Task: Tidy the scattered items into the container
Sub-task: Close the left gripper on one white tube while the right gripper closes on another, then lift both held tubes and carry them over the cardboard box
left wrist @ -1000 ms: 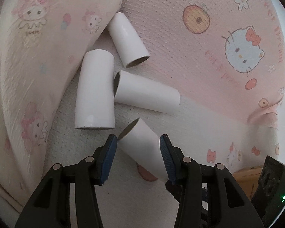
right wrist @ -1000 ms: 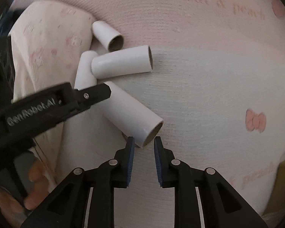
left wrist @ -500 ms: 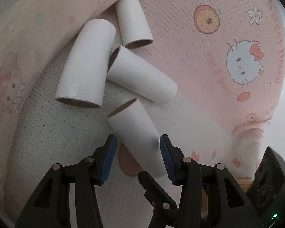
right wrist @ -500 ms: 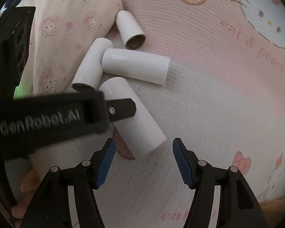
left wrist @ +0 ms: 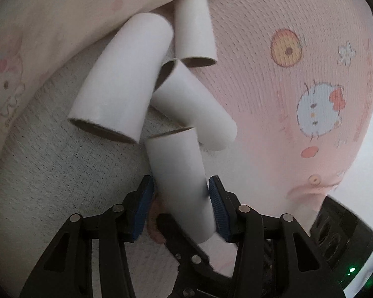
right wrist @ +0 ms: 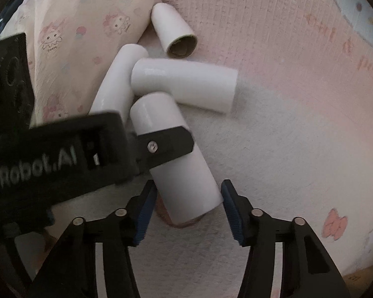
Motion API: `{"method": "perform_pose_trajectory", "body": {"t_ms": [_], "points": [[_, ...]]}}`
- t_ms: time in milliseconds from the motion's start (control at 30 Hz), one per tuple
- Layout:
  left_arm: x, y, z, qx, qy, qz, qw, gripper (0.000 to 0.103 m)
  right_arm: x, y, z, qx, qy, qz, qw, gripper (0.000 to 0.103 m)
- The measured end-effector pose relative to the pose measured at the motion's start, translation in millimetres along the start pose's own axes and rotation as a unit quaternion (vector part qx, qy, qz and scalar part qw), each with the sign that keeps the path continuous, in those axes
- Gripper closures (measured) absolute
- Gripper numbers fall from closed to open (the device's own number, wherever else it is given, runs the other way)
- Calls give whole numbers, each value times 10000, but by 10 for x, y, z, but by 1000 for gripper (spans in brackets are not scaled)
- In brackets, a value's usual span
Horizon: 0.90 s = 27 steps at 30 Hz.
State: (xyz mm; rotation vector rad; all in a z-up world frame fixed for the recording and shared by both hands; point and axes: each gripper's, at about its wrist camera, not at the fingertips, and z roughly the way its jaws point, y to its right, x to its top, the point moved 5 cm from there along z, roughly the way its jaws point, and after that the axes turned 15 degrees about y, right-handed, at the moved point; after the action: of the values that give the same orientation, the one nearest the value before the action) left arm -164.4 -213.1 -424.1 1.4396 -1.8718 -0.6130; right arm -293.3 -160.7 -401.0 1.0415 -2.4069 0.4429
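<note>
What moved: Both grippers came lower and closer to the nearest tube (left wrist: 179, 181), and both turned a bit at the wrist since the earlier pictures. The four tubes did not seem to shift on the blanket.
Tubes: Four white cardboard tubes lay bunched together on the pink cartoon blanket (left wrist: 273, 99). The far short tube (left wrist: 194, 28) lay next to a folded pillow (left wrist: 49, 24). A big tube (left wrist: 121, 79) lay on the left, and a middle tube (left wrist: 194, 109) lay across, touching the nearest one.
Why there: The tubes looked like scattered things waiting to be picked up. The nearest one was easiest to reach, so both grippers went for it.
Left gripper (left wrist: 180, 206): Its jaws had just closed a little. They stood on each side of the nearest tube, about halfway shut. The right pad looked to be touching the tube, but a thin gap showed on the left, so it did not look squeezed yet.
Right gripper (right wrist: 186, 211): Its jaws had opened wide and then closed partway. They stood around the near end of the same tube, with gaps on both sides, holding nothing.
Container: It could not be seen in either view.
Job so far: No tube looked tidied away yet.
</note>
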Motion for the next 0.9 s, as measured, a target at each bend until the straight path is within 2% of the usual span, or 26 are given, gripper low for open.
{"method": "perform_pose_trajectory", "body": {"t_ms": [233, 400, 600, 900], "points": [[0, 6, -34, -79, -34, -33, 10000, 57, -78, -62, -86, -137, -135, -126, 9997, 61], [-43, 186, -172, -142, -47, 438, 9989, 57, -116, -30, -301, -18, -65, 60, 10000, 62], [-79, 530, -574, -192, 291, 1335, 9904, 57, -66, 9, -736, 215, 268, 489, 9982, 62], [-131, 1193, -1206, -433, 736, 2019, 9757, 57, 61, 13, -1605, 289, 1055, 480, 9928, 63]]}}
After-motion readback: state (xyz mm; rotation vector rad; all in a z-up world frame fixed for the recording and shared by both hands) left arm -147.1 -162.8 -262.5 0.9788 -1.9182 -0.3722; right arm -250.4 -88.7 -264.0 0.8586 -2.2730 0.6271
